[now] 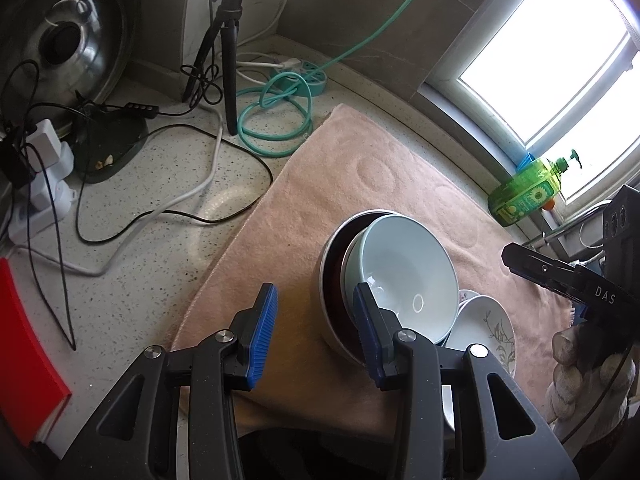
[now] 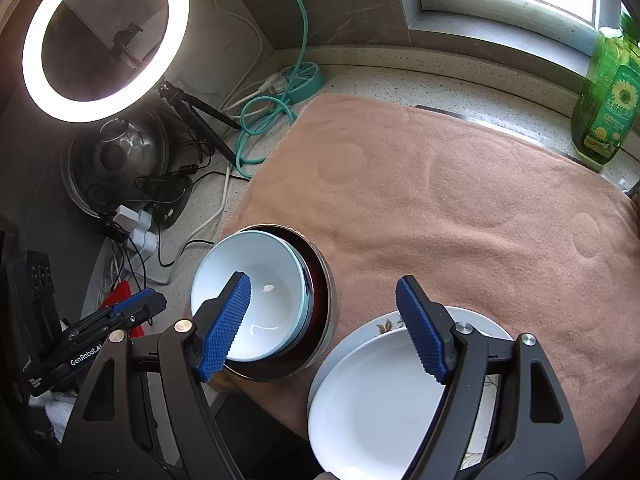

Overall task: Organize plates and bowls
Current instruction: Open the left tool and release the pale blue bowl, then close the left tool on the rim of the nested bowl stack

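Observation:
A pale blue bowl (image 1: 404,268) sits tilted inside another pale bowl, both nested in a steel bowl (image 1: 326,280) with a dark red lining, on a pink towel (image 1: 320,184). Beside them lie stacked white plates (image 1: 486,326), the lower one with a floral print. My left gripper (image 1: 315,300) hovers open just left of the bowls, with only towel between its blue pads. My right gripper (image 2: 323,284) stands open above the white plates (image 2: 380,400), its left pad in front of the pale blue bowl (image 2: 256,292). Nothing is held by either.
A ring light (image 2: 104,40) on a tripod (image 1: 228,64), a teal cable (image 1: 276,120), black and white cords, plugs (image 1: 48,160) and a steel lid (image 1: 64,36) crowd the counter to the left. A green soap bottle (image 2: 608,96) stands by the window. A red object (image 1: 24,352) lies at the near left.

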A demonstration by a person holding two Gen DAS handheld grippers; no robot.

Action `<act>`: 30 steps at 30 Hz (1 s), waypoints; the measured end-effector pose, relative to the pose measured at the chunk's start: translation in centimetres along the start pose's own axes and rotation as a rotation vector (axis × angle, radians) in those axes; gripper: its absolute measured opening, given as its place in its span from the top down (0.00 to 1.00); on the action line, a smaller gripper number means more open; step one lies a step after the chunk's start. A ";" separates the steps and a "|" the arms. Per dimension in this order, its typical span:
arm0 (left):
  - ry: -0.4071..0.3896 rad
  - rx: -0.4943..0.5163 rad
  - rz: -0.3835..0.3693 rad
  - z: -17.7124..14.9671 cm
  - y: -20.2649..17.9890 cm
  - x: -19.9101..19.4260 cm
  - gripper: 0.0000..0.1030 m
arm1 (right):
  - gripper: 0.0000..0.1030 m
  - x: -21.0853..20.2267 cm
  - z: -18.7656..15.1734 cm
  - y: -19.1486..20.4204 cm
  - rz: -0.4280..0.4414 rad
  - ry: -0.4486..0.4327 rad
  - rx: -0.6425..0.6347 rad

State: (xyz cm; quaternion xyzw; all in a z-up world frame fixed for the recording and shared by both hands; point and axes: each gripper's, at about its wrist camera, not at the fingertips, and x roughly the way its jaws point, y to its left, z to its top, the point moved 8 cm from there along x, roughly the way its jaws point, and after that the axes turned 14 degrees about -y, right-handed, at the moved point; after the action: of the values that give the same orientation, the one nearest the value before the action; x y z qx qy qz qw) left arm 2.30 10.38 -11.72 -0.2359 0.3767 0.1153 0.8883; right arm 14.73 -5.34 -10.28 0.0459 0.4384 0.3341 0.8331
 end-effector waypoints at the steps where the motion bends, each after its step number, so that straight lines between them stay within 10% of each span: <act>1: -0.002 -0.002 -0.001 0.0 0.1 -0.1 0.63 | 0.25 0.0 0.0 0.1 0.001 -0.002 -0.004; 30: 0.113 -0.037 -0.101 -1.7 0.4 2.7 0.75 | 0.70 3.3 -3.8 -1.5 0.073 0.122 0.160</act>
State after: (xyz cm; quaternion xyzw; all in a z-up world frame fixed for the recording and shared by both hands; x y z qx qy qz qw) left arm 2.94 9.91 -14.80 -0.2772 0.4115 0.0642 0.8659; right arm 13.93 -5.28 -15.45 0.1078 0.5117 0.3304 0.7857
